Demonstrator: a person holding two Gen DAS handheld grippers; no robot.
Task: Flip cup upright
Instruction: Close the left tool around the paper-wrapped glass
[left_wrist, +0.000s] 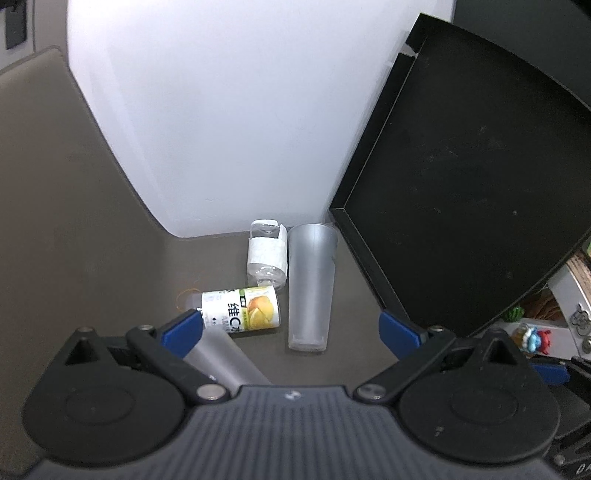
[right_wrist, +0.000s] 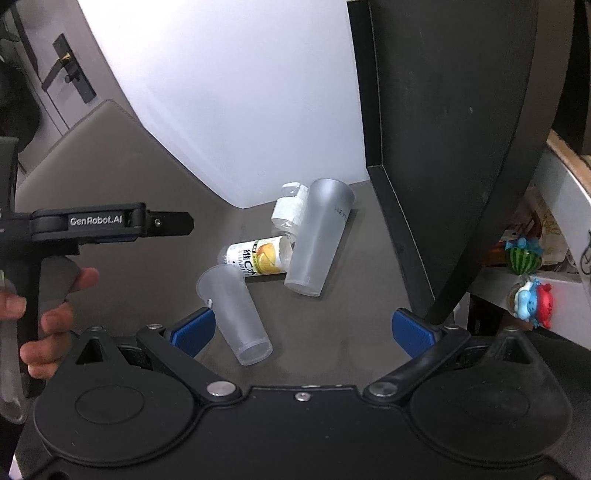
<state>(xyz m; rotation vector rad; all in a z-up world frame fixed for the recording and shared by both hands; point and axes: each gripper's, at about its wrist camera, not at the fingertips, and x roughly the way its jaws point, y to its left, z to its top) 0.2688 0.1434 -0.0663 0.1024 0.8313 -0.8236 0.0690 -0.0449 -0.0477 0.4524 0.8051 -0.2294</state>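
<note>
Two frosted plastic cups lie on their sides on the grey table. The larger cup lies with its mouth toward the white wall. The smaller cup lies nearer, partly hidden under my left gripper's blue finger in the left wrist view. My left gripper is open and empty, above the table just short of the cups; it also shows from the side in the right wrist view. My right gripper is open and empty, with the smaller cup beside its left finger.
An orange-labelled bottle and a clear bottle lie beside the cups. A black tray leans at the right. A white wall panel stands behind. Small toys sit on a shelf at right.
</note>
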